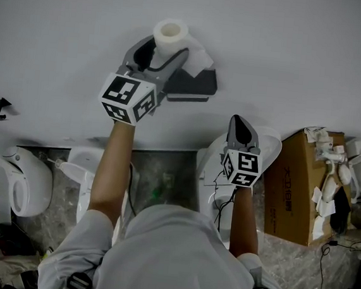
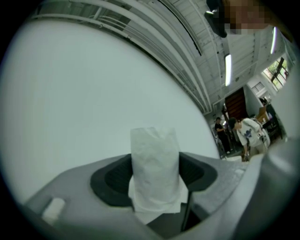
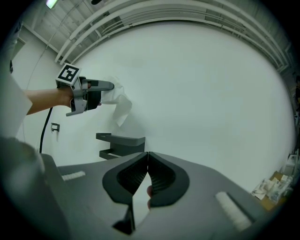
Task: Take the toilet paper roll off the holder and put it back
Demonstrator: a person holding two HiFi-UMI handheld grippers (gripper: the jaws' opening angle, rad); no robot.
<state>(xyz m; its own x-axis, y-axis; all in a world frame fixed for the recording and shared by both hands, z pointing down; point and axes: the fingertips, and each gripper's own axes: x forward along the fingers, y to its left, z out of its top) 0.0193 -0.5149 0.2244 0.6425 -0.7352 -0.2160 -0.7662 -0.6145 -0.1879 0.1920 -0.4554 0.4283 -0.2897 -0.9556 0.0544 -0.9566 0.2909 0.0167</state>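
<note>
The left arm reaches up toward the wall (image 1: 290, 56), and its tongs (image 1: 158, 55) stand wide with both pads pressed on the sides of the roll (image 1: 171, 35). The roll sits between them, above the dark holder (image 1: 192, 85) and clear of it, with a loose sheet hanging down. The right arm stretches out lower and further right, its tongs (image 1: 237, 121) pinched together on nothing, pointing level at the wall and well apart from the roll.
</note>
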